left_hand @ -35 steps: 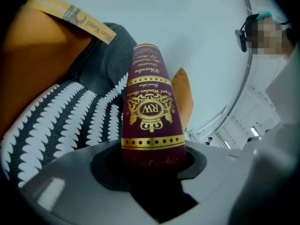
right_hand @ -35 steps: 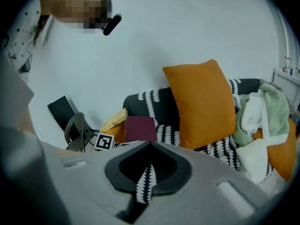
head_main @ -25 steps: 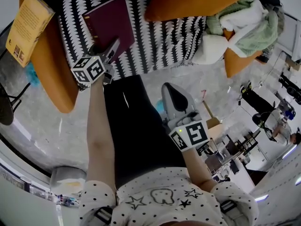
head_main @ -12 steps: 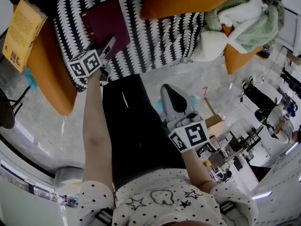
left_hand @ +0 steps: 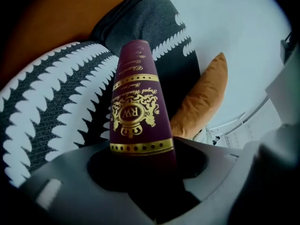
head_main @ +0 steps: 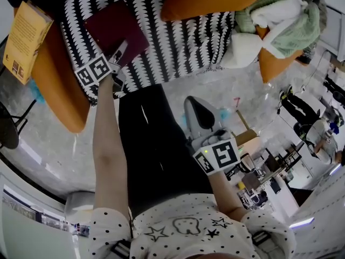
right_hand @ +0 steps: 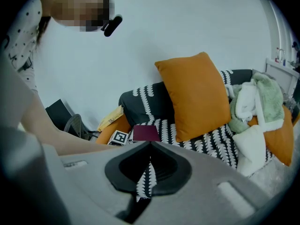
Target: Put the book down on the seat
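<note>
Left gripper view: left tongs (left_hand: 147,172) have just been opening, with the near edge of the maroon book (left_hand: 136,111) in the slot between them; the pinch looks let go, jaws spread a little. Book lies flat on the striped seat (left_hand: 51,121), at the upper left of the head frame, well apart from the orange cushion (head_main: 215,1). Right tongs (right_hand: 151,146) pressed together, empty, low over the floor. Judgement: placement essentially done; left to do is clear the jaws off the book and pull back.
</note>
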`<state>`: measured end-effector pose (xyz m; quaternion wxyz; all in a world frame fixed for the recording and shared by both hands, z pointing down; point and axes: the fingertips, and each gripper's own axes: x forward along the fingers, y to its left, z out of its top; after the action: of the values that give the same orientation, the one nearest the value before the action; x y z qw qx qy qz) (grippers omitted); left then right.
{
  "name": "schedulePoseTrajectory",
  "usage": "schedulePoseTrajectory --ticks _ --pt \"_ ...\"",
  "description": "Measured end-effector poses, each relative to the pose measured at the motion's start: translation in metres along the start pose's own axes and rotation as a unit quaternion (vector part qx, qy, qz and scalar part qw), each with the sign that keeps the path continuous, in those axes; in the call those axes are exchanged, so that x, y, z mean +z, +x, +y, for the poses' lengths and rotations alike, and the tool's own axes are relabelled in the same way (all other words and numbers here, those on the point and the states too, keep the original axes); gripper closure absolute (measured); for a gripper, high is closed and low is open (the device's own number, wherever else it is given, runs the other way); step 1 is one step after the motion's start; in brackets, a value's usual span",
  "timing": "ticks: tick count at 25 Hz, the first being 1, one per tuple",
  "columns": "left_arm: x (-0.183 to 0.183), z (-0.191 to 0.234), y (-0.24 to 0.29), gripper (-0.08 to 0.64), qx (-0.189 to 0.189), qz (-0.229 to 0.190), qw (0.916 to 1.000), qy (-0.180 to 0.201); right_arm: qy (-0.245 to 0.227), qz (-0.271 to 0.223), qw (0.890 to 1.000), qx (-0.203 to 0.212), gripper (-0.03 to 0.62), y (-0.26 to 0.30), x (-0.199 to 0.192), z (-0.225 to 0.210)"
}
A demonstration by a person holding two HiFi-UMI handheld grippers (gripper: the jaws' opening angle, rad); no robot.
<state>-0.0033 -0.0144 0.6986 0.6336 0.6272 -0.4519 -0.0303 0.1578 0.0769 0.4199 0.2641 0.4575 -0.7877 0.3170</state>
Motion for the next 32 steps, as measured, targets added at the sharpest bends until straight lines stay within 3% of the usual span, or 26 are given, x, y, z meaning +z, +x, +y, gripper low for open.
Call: schedulePoseTrajectory --ticks 5,10,17,32 --pt "-0.003 0.003 0.000 0.276 0.000 0.003 0.9994 0.033 -0.003 0.002 1.000 -0.002 0.592 0.003 -0.001 0.004" --pt "0.002 0.009 -0.007 0.230 0.038 0.009 0.9964 0.076 -0.004 0.004 1.000 0.001 0.592 0.006 0.002 0.006" --pt "0.006 0.006 -0.016 0.209 0.059 0.001 0.9924 0.108 -0.009 0.001 1.000 0.004 0.592 0.007 0.007 0.010" --pt "0.033 0.037 -0.050 0.176 0.138 -0.052 0.9845 0.094 -0.022 -0.009 1.000 0.015 0.592 0.016 0.023 0.018"
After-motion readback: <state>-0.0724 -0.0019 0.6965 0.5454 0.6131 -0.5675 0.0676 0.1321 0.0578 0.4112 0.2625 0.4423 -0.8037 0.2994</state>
